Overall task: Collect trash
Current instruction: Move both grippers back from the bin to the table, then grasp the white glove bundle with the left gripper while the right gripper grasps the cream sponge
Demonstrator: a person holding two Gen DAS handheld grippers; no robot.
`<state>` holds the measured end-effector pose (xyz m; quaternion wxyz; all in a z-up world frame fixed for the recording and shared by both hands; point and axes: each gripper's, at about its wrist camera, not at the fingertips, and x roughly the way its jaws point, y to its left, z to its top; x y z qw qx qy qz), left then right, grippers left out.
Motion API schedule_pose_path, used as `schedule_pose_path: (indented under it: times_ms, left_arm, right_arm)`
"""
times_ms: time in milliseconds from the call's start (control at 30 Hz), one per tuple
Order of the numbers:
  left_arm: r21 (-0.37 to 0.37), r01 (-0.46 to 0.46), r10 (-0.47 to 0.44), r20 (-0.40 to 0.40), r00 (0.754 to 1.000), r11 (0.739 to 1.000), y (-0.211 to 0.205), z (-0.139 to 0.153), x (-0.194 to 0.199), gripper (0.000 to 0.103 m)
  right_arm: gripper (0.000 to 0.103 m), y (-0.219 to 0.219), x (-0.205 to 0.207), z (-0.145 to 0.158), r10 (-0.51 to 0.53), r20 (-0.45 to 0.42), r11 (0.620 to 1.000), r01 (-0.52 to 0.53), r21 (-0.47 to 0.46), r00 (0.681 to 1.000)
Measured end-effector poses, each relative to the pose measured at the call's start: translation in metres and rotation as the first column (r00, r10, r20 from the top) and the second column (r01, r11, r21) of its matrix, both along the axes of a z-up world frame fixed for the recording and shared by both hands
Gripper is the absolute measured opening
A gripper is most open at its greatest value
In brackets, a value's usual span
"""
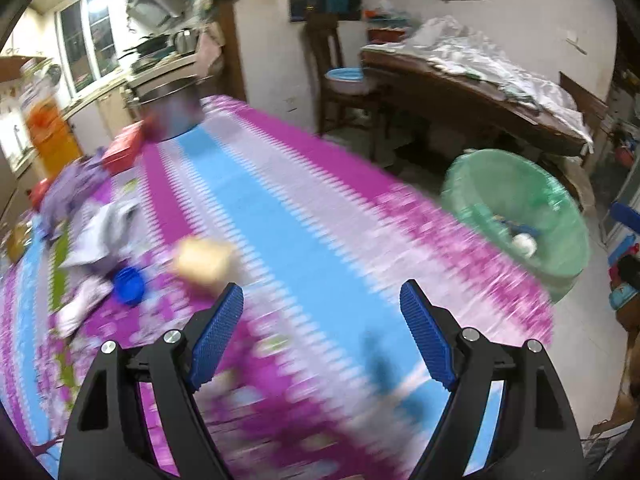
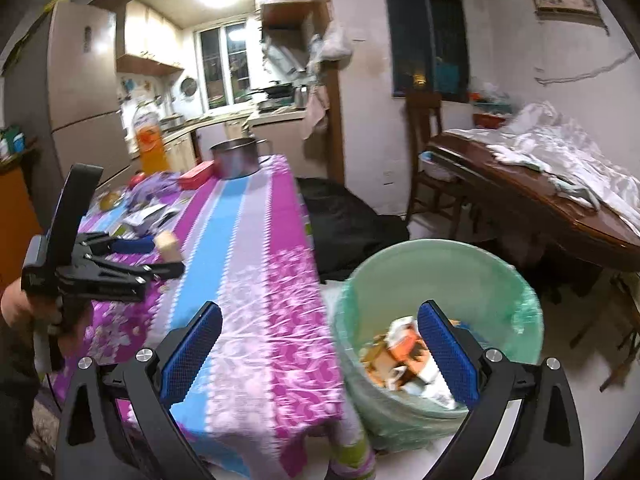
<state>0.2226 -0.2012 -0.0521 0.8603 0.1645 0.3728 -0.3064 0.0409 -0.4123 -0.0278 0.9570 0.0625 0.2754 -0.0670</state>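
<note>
Both claws gape empty: the right claw near the tabletop's right edge, the left claw over its middle. Beside that edge stands the green-lined bin, already holding wrappers. Left, I judge: crumpled packets at the left edge, a tan lump (too blurred to name), a blue cap.
</note>
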Motion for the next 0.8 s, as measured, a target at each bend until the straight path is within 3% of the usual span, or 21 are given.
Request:
schedule_pose_path:
  times_ms: [200, 367, 500, 633, 800]
  left_arm:
    - [0.056, -0.142, 0.140, 0.031, 0.990, 0.988, 0.099, -0.003, 0.036, 0.077]
    - [0.045, -0.250, 0.250, 0.015, 0.968, 0.967, 0.175, -0.006, 0.083, 0.077]
    - [0.061, -0.226, 0.223, 0.044, 0.974, 0.972, 0.188, -0.006, 0.101, 0.077]
    - [0.075, -0.131, 0.128, 0.043, 0.991, 0.989, 0.171, -0.013, 0.114, 0.077]
    - [0.122, -0.070, 0.068, 0.020, 0.998, 0.990, 0.158, -0.030, 0.129, 0.075]
  right_arm:
    - [0.098, 0.035, 0.018, -0.010, 0.112, -0.026, 0.994, -0.112, 0.001, 0.993]
    - [0.098, 0.059, 0.040, -0.017, 0.190, -0.044, 0.982, -0.189, 0.017, 0.981]
    - [0.098, 0.081, 0.061, -0.023, 0.241, -0.068, 0.970, -0.241, 0.012, 0.968]
    - [0.098, 0.098, 0.081, -0.028, 0.283, -0.085, 0.959, -0.282, 0.020, 0.955]
    - [0.098, 0.113, 0.099, -0.030, 0.320, -0.097, 0.947, -0.319, 0.025, 0.943]
